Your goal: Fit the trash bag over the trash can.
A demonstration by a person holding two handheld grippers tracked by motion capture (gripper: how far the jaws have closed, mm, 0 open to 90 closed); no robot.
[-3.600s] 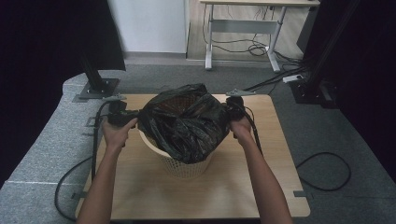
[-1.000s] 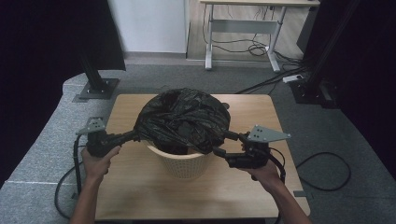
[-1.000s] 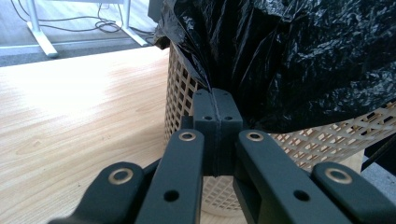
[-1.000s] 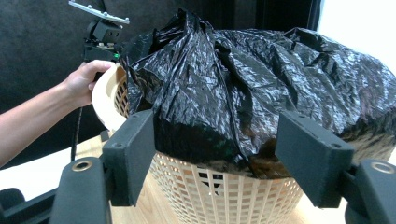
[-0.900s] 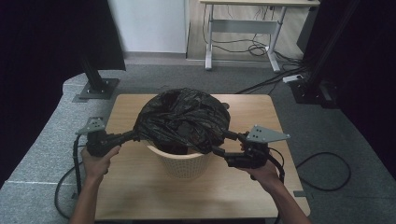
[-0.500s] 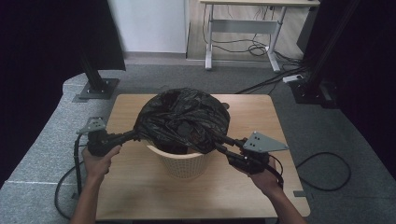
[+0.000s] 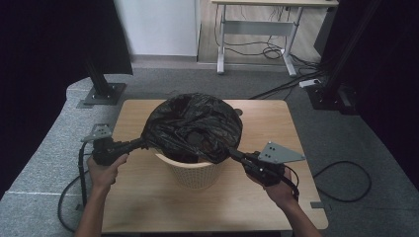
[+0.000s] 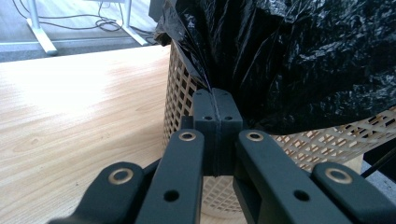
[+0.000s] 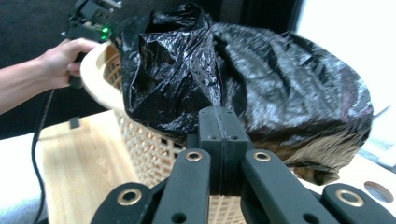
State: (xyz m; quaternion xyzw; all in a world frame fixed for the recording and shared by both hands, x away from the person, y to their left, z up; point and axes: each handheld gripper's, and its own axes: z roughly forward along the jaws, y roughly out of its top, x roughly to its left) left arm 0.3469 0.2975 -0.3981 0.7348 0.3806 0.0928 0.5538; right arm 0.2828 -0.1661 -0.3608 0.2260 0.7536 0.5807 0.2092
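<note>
Black plastic bag (image 7: 192, 126) sits draped over the mouth of a cream lattice basket (image 7: 192, 173), which stands near the middle of the wooden table (image 7: 276, 123). Left gripper (image 7: 141, 144): jaws pressed together, pinching the bag's edge at the basket's left rim. Right gripper (image 7: 231, 152): jaws have just been closing and now pinch the bag's film at the front right rim. Bag stretched taut between both grips.
</note>
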